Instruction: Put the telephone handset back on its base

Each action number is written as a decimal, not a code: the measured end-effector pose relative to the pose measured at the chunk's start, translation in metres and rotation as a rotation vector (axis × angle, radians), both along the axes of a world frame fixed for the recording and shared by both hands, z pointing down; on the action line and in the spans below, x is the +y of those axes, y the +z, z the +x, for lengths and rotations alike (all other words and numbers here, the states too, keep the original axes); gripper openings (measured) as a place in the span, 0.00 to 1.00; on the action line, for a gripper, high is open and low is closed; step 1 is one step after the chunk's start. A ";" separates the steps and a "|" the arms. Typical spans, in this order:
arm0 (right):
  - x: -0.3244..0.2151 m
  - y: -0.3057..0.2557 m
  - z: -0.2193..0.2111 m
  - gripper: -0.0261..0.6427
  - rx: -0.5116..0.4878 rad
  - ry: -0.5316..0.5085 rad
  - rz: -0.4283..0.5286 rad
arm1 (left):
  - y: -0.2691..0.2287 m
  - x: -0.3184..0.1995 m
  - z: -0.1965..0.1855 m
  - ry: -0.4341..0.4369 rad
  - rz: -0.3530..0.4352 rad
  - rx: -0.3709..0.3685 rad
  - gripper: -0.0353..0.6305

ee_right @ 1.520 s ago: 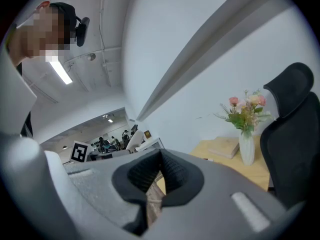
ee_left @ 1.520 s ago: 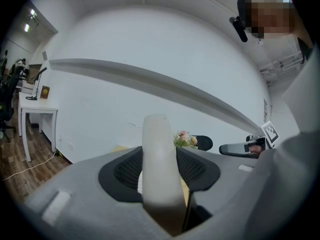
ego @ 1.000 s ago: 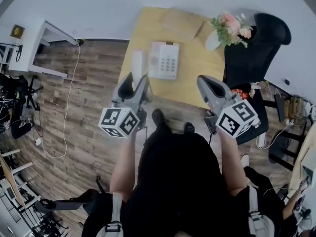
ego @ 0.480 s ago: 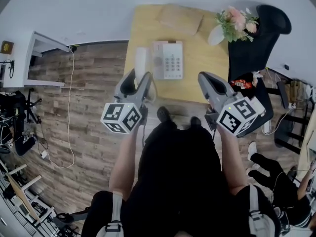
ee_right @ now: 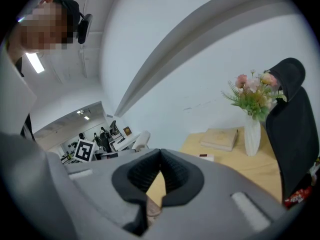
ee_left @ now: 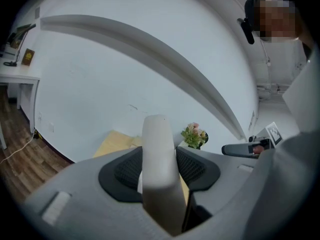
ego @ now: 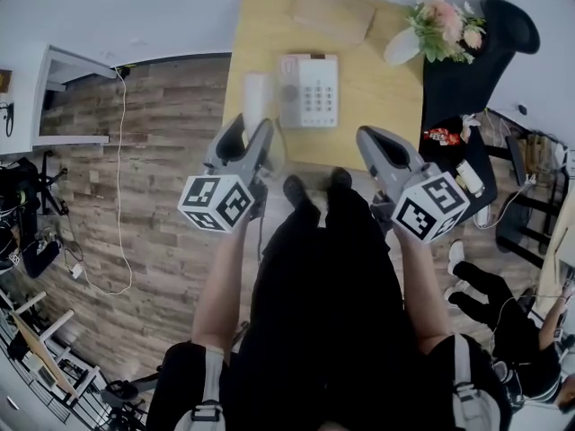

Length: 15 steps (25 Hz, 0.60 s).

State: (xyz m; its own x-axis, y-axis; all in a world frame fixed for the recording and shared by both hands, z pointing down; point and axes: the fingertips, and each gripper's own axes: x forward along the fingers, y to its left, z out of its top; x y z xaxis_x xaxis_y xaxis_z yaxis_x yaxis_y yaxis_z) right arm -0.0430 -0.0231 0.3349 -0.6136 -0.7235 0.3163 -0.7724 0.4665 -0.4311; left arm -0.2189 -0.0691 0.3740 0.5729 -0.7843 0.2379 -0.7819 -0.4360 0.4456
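While a person stands at the near edge of a wooden table (ego: 368,106), the left gripper (ego: 254,142) grips the white telephone handset (ego: 256,99), its jaws wide apart with the pads pressed to the handset's sides. In the head view the handset pokes out ahead of it over the table's left edge, just left of the keypad base (ego: 310,91). The right gripper (ego: 370,144) hangs at the near edge to the base's right, jaws drawn together on nothing, with a vase of pink flowers (ego: 440,30) at the far right corner beside a black chair (ego: 476,61).
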 end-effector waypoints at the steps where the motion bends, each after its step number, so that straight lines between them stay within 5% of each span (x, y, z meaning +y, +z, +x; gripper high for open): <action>1: 0.000 0.001 -0.001 0.04 0.001 -0.003 -0.003 | 0.003 0.000 -0.001 -0.002 -0.006 -0.011 0.38; 15: -0.027 0.022 0.009 0.04 -0.014 -0.064 -0.047 | 0.039 -0.019 0.013 -0.029 -0.070 -0.103 0.38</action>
State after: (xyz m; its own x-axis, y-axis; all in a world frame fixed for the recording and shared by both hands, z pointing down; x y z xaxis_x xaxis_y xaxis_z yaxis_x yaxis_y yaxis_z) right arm -0.0343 -0.0502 0.3574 -0.6624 -0.6673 0.3404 -0.7356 0.4934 -0.4642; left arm -0.2062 -0.0885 0.4131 0.5201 -0.7794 0.3493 -0.8369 -0.3832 0.3909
